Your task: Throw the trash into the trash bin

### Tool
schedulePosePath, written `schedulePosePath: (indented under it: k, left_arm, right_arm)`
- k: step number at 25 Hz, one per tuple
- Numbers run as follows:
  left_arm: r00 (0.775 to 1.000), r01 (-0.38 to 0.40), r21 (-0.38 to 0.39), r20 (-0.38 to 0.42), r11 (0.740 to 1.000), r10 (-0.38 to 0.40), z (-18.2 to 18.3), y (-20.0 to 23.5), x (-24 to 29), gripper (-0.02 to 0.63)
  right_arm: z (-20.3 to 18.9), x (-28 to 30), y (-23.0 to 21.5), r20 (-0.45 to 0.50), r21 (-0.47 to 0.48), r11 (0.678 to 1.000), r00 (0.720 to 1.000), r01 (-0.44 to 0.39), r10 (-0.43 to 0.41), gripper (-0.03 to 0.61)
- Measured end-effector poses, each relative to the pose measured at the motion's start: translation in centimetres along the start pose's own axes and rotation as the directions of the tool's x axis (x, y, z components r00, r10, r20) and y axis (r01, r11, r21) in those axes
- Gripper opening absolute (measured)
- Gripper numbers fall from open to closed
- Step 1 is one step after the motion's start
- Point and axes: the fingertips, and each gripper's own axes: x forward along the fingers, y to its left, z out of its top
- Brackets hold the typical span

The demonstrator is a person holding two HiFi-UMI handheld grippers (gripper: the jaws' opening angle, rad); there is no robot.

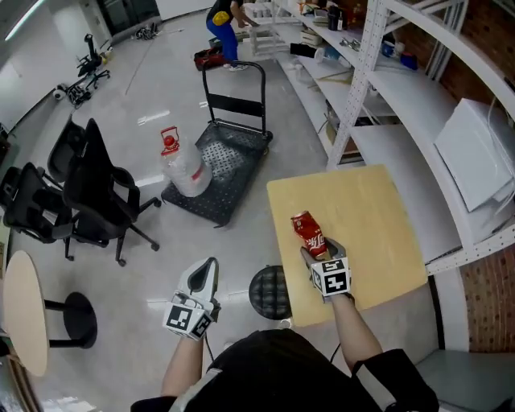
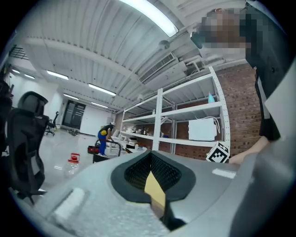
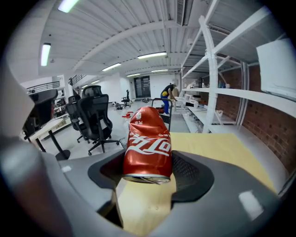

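Note:
A crushed red soda can is raised just above the near left part of the light wooden table, and my right gripper is shut on it. In the right gripper view the can stands on end between the black pads, with the table beyond. The black mesh trash bin stands on the floor against the table's left edge, just left of the right gripper. My left gripper hangs over the floor left of the bin. Its jaws look shut, with nothing between them.
A flat cart with a water jug beside it stands beyond the bin. Black office chairs and a small round table are at the left. White shelving runs along the right. A person bends over far back.

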Motion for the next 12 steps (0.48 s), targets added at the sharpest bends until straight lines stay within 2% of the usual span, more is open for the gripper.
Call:
schedulePosePath:
  k: [3, 5, 9, 12]
  left_arm:
    - [0.994, -0.103, 0.001, 0.039, 0.995, 0.103, 1.4, 3.0, -5.0, 0.003]
    - [0.982, -0.179, -0.006, 0.055, 0.984, 0.179, 2.4, 5.0, -8.8, 0.003]
    - [0.952, -0.294, 0.006, 0.09, 0.956, 0.292, 2.8, 9.0, -16.7, 0.003]
    - [0.921, -0.376, 0.004, 0.109, 0.927, 0.373, 3.4, 11.2, -22.1, 0.003]
  right_arm:
    - [2.5, 1.3, 5.3, 0.012, -0.08, 0.994, 0.997, -0.069, 0.07, 0.307]
    - [3.8, 1.8, 9.4, 0.019, -0.129, 0.985, 0.993, -0.115, 0.118, 0.307]
    - [5.1, 2.0, 17.9, 0.027, -0.197, 0.959, 0.977, -0.202, 0.211, 0.307]
    - [5.2, 1.5, 23.9, 0.019, -0.241, 0.928, 0.955, -0.283, 0.296, 0.307]
